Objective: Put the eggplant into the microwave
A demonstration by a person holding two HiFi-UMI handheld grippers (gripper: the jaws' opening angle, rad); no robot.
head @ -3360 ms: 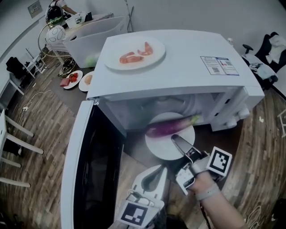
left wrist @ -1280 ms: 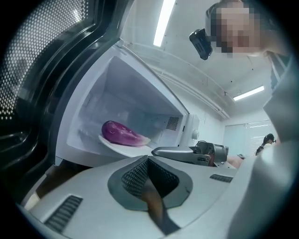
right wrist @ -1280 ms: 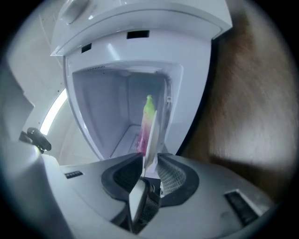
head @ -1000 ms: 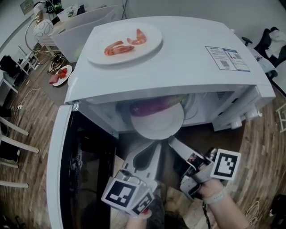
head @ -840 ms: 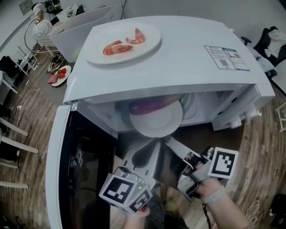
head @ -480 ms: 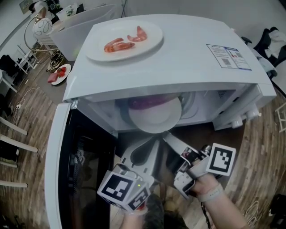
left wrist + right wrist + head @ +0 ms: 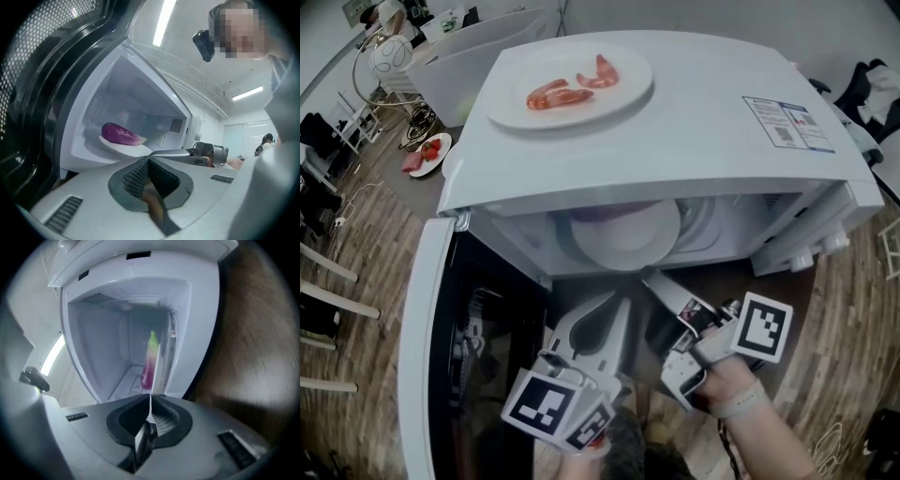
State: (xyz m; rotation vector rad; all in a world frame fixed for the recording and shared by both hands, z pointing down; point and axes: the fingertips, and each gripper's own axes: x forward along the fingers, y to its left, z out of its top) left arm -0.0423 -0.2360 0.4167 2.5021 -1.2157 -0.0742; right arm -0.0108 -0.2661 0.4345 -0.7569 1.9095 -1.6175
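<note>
The purple eggplant (image 7: 119, 133) lies on a white plate (image 7: 125, 148) inside the open microwave (image 7: 675, 122). From the head view only a purple sliver (image 7: 605, 212) shows above the plate (image 7: 628, 239). My right gripper (image 7: 654, 279) is at the cavity's front. Its jaws have closed within the last second and are now shut on the plate's near rim (image 7: 154, 371); beyond it stands the eggplant (image 7: 149, 364). My left gripper (image 7: 617, 300) hovers just left of the right one and in front of the opening. It (image 7: 149, 158) is shut and holds nothing.
The microwave door (image 7: 441, 356) hangs open at the left. A plate of shrimp (image 7: 572, 86) rests on the microwave's top. A white tub (image 7: 478, 56) and small plates of food (image 7: 427, 155) are behind on the wooden floor.
The plate with the eggplant has slid deeper into the microwave. My right gripper followed toward the opening and its jaws closed on the rim. The left gripper has barely moved.
</note>
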